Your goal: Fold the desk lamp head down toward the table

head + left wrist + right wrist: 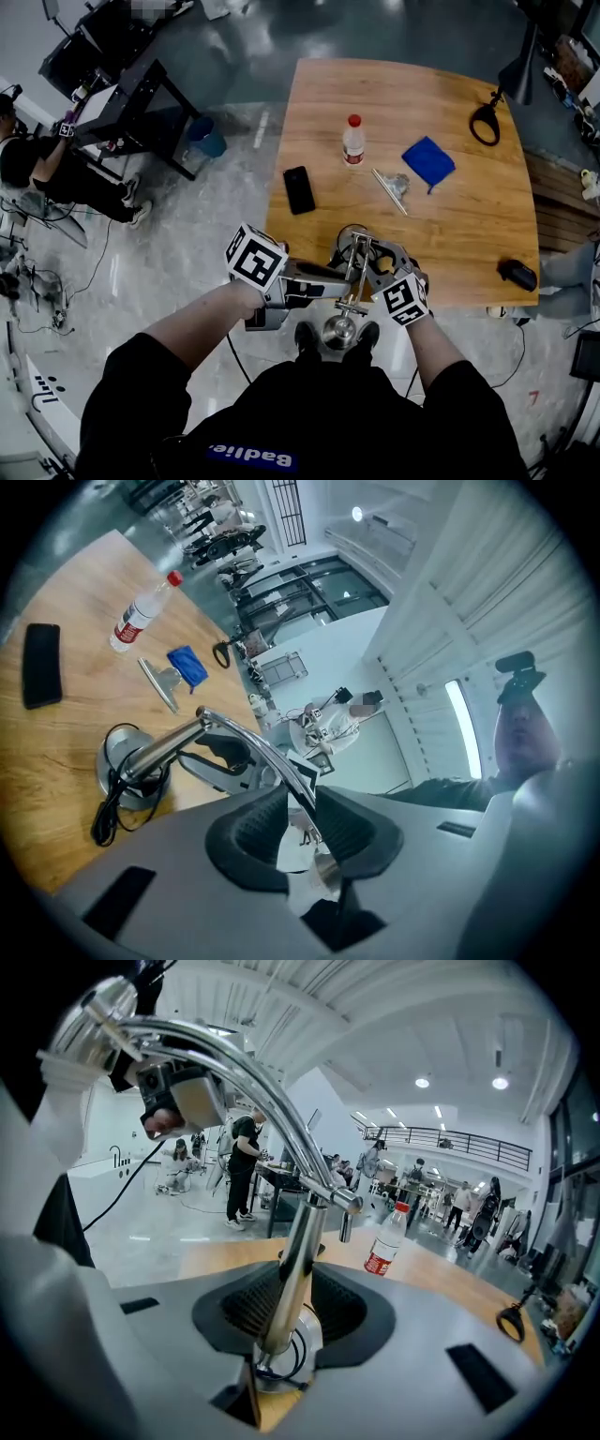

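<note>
Left gripper (302,822): jaws part open, the lamp's thin curved arm (267,757) running between them. It lies close to one pad with a gap at the other, so no grip yet.

Right gripper (292,1312): jaws wide, standing round the upright post (298,1251) low down, not clamped.

The lamp sits at the near edge of the table (450,234), its base (120,761) on the wood with the cord coiled round it. The lamp head (339,330) reaches out past the edge toward the person (raised, not folded).

Step in hand, by my reading: taking hold, with the fold itself not begun.

Next: close the right jaws to steady the post, pinch the arm with the left, then swing it down about the joint (330,1199) slowly, since a thin chrome arm may slip.
</note>
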Tool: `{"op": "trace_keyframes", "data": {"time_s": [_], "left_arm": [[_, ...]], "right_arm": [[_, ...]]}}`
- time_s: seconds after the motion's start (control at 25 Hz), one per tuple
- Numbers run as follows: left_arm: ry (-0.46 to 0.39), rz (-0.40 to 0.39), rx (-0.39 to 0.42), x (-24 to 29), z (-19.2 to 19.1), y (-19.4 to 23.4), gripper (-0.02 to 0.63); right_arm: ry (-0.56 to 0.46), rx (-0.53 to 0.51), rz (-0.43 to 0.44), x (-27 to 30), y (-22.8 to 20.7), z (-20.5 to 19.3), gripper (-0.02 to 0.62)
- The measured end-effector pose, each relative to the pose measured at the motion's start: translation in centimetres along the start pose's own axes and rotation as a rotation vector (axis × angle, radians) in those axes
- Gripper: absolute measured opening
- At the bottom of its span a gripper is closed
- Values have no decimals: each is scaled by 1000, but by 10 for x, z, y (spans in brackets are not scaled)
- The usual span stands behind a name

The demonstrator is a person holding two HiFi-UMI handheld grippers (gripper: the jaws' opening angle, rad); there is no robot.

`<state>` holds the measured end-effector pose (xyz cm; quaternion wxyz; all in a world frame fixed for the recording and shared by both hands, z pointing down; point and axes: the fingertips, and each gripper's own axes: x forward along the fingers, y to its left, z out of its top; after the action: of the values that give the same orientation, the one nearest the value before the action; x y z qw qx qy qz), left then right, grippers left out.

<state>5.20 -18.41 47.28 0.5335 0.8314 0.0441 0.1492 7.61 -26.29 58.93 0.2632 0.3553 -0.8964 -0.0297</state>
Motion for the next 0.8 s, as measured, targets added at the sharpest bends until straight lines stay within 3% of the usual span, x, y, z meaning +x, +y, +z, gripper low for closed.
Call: {"op": "trace_keyframes", "data": {"time_s": [0.16, 0.36, 0.8], "left_arm": [[39, 75, 33, 8, -25, 26, 66], [-22, 93, 22, 14, -40, 58, 28], [-5, 197, 176, 22, -45, 93, 31]], "right_arm": [[0, 7, -1, 1, 0, -1, 111], [2, 8, 4, 1, 1, 1, 112], [-8, 42, 24, 2, 0, -2, 109]]}}
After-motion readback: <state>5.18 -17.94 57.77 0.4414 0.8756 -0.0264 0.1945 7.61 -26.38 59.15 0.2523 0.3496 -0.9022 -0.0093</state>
